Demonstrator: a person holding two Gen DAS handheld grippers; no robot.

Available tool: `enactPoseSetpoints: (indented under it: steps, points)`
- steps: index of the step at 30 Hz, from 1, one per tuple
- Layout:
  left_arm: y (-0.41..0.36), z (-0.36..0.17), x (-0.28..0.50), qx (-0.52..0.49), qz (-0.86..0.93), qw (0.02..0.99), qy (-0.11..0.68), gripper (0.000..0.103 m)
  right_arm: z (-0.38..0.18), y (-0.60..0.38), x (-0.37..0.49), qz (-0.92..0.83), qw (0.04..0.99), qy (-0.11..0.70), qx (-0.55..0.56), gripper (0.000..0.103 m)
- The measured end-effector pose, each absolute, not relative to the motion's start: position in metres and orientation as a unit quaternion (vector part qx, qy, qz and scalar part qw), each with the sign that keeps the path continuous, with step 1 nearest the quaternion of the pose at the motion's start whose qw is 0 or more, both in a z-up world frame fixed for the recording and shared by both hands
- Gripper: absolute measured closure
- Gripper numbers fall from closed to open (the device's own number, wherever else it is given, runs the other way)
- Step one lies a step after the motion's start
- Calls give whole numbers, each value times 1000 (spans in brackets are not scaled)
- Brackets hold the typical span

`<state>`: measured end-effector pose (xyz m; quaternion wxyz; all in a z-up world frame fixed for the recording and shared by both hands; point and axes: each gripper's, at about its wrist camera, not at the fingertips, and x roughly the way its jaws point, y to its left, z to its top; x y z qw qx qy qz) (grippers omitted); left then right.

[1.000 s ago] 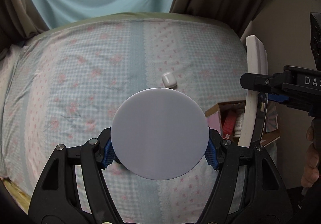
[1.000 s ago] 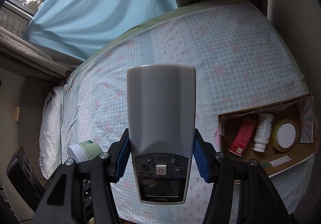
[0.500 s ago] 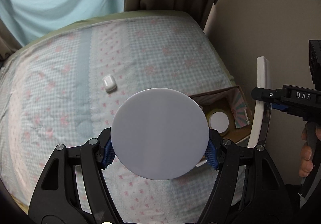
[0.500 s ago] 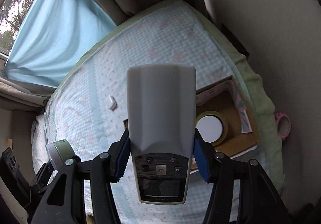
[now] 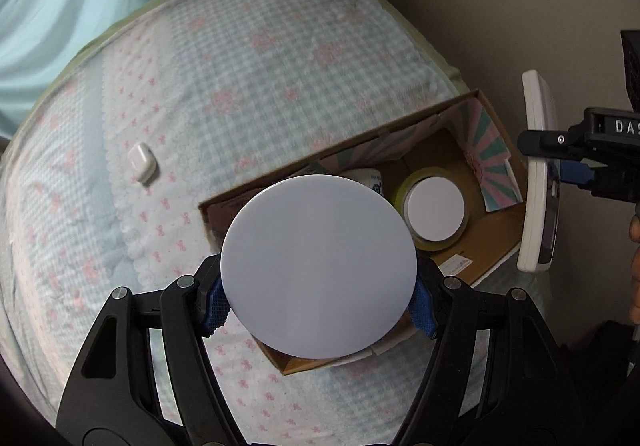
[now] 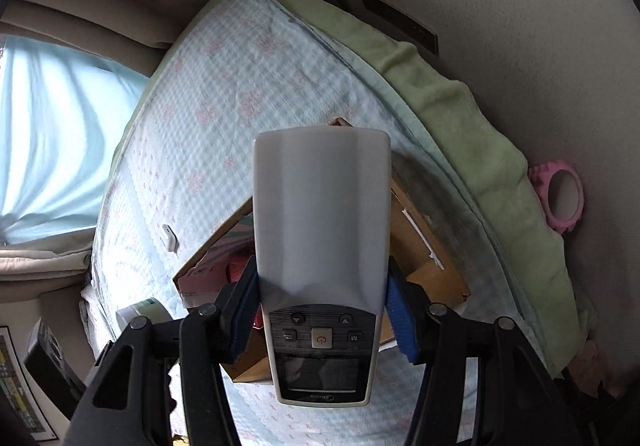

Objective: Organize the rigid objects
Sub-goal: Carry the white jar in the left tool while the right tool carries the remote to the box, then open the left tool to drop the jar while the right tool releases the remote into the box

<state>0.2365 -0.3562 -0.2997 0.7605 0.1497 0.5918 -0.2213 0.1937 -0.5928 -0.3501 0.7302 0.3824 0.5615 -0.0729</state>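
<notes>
My left gripper stays clamped on a white round jar, blue pads pressed to its sides, while my right gripper keeps its hold on a grey remote control, display end toward the camera. What has changed in the past second is the backdrop: both hands have swung across the checked bedspread and tipped downward, so the cardboard box, earlier off at the frame's edge, now lies directly beneath both loads near the bed's wall side. Inside it I can see a roll of tape with a white disc in its centre, part of a white bottle behind the jar, and red and pink packets on the right wrist view. A small white earbud case remains out on the bedspread, well apart from the box. I judge both items are lined up for release into the box, with the case left to collect.
</notes>
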Motion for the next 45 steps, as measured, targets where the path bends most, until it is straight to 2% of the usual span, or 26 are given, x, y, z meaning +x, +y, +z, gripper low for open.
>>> enactPoseSetpoints:
  steps: [7, 14, 20, 27, 32, 33, 34, 35, 45]
  points:
    - [-391, -362, 224, 230, -243, 710, 620, 35, -391, -593, 206, -73, 707, 566, 418, 50]
    - [-383, -394, 223, 246, -232, 689, 641, 35, -403, -584, 220, -76, 728, 579, 359, 50]
    - [-386, -404, 222, 269, -236, 682, 638, 35, -405, -563, 224, -72, 740, 586, 323, 50]
    - [-392, -410, 218, 296, -250, 678, 625, 35, -424, -569, 225, -106, 712, 590, 366, 50]
    - [-393, -407, 216, 296, -257, 680, 619, 35, -430, -568, 231, -114, 709, 597, 357, 49]
    - [-394, -406, 215, 301, -255, 681, 617, 35, -431, -567, 233, -116, 708, 603, 349, 38]
    - [-395, -406, 215, 301, -258, 681, 616, 26, -432, -566, 234, -118, 705, 614, 336, 24]
    - [-394, -402, 214, 294, -265, 685, 611, 0, -431, -565, 234, -110, 708, 616, 328, 0]
    - [-394, -384, 216, 277, -276, 701, 596, 0, -426, -562, 224, -79, 741, 597, 296, 0]
